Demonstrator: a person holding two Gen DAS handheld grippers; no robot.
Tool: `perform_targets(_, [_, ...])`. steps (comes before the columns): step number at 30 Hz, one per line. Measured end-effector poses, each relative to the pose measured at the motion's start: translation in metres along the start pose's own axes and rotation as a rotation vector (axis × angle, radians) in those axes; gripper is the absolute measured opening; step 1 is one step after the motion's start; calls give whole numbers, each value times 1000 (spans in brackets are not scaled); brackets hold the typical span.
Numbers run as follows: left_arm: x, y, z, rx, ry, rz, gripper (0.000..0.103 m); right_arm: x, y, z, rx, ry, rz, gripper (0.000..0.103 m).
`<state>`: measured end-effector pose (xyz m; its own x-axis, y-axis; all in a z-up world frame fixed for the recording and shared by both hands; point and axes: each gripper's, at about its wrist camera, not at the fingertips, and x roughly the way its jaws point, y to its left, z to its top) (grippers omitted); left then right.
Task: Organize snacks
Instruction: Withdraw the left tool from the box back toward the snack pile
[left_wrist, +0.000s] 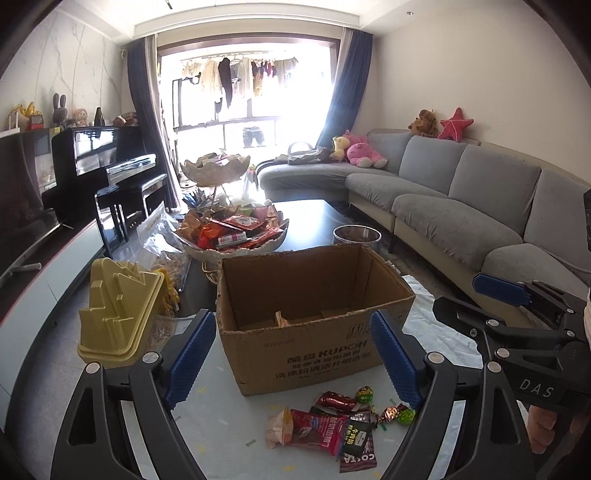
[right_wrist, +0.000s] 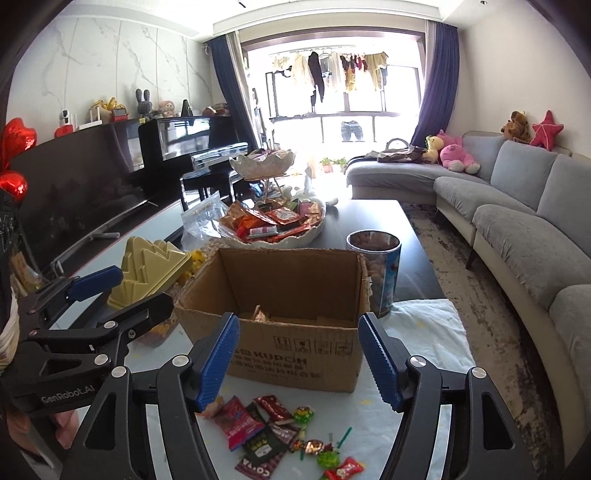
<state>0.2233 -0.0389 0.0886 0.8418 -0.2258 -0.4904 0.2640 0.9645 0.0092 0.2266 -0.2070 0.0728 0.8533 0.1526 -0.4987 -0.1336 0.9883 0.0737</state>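
An open cardboard box (left_wrist: 295, 350) (right_wrist: 295, 363) stands on the table's white cloth, with a small wrapped snack (left_wrist: 280, 319) (right_wrist: 260, 315) lying inside. In front of it lies a loose pile of snacks (left_wrist: 328, 428) (right_wrist: 280, 439): red and dark packets and wrapped candies. My left gripper (left_wrist: 295, 354) (right_wrist: 125, 295) hovers open over the box's near wall, above the pile, with nothing between its blue pads. My right gripper (right_wrist: 299, 360) (left_wrist: 480, 299) is open beside it on the right, also empty, facing the same box.
A tiered white bowl (left_wrist: 273, 249) (right_wrist: 314, 229) full of snacks stands behind the box. A yellow ridged container (left_wrist: 118, 314) (right_wrist: 151, 273) sits to the left, a canister of nuts (right_wrist: 373, 269) to the right. A grey sofa (left_wrist: 461, 192) runs along the right side.
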Motion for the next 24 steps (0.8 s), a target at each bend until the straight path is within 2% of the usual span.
perform_targets(12, [-18,-26,-48,39,40,-9,89,-24,-16,-52,32,32,-51,69])
perform_targets(24, [1,-45,-105,33,175,-75,88,-25,-31,-108,32,128,-86,69])
